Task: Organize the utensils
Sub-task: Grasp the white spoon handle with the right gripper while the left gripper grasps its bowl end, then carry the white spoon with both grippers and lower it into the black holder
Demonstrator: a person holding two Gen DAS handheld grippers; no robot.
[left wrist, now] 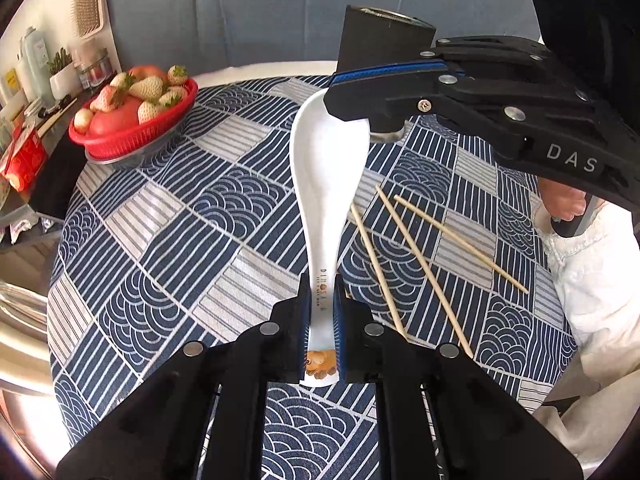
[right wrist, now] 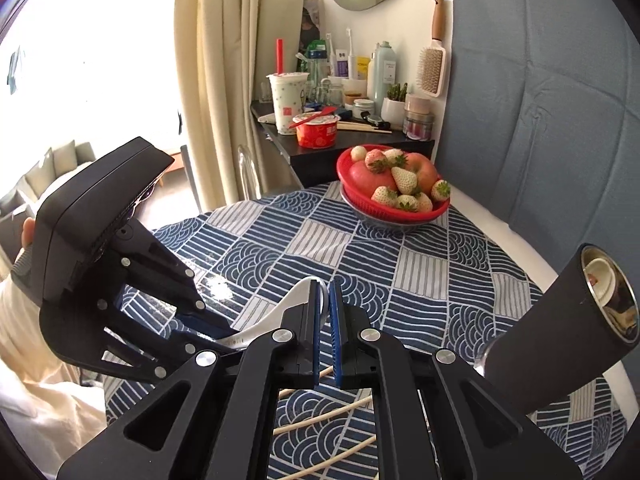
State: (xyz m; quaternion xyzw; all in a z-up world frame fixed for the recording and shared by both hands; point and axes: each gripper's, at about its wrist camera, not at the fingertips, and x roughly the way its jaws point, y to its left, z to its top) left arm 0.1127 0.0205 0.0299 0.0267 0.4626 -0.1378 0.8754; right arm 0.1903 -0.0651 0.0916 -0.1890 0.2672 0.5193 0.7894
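A white ceramic spoon [left wrist: 328, 168] with a lion picture on its handle hangs above the patterned tablecloth [left wrist: 168, 240]. My left gripper [left wrist: 322, 292] is shut on the handle. Reaching in from the upper right, my right gripper [left wrist: 334, 88] is over the spoon's bowl end. In the right wrist view the right gripper [right wrist: 325, 292] is shut on the rim of the spoon [right wrist: 296, 292], and the left gripper [right wrist: 218, 330] holds the handle at the left. Three wooden chopsticks [left wrist: 416, 256] lie loose on the cloth. A black cylindrical holder [right wrist: 560, 336] stands at the right, with a white utensil inside.
A red basket [left wrist: 104, 140] of strawberries and apples sits at the far left of the table. A dark side table [right wrist: 360, 148] crowded with cups and bottles stands behind it. A hand [left wrist: 560, 200] and white fabric [left wrist: 592, 280] are at the table's right edge.
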